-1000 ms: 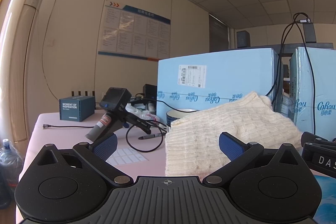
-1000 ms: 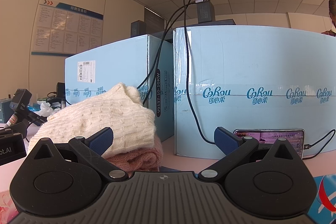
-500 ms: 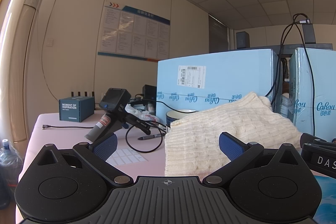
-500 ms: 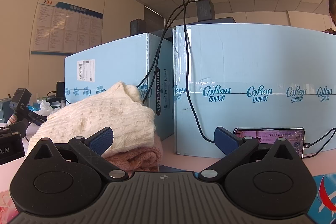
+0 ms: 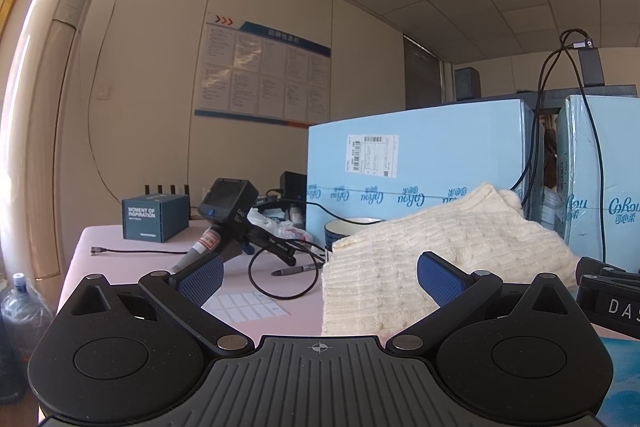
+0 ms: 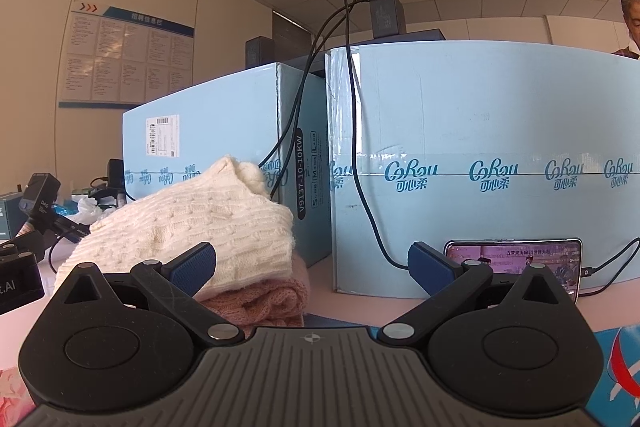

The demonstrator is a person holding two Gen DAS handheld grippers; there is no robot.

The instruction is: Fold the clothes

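Observation:
A folded cream cable-knit sweater (image 5: 432,243) lies on the pink table, ahead and right in the left wrist view. In the right wrist view the cream sweater (image 6: 188,223) lies on top of a folded pink knit garment (image 6: 264,301). My left gripper (image 5: 320,275) is open and empty, low over the table in front of the sweater. My right gripper (image 6: 312,265) is open and empty, with its left finger beside the stack.
Two large light-blue cartons (image 6: 480,163) stand behind the clothes, with black cables over them. A phone (image 6: 516,261) leans on the right carton. On the left are a handheld device (image 5: 224,215), a pen, a bowl (image 5: 348,229) and a small dark box (image 5: 154,217).

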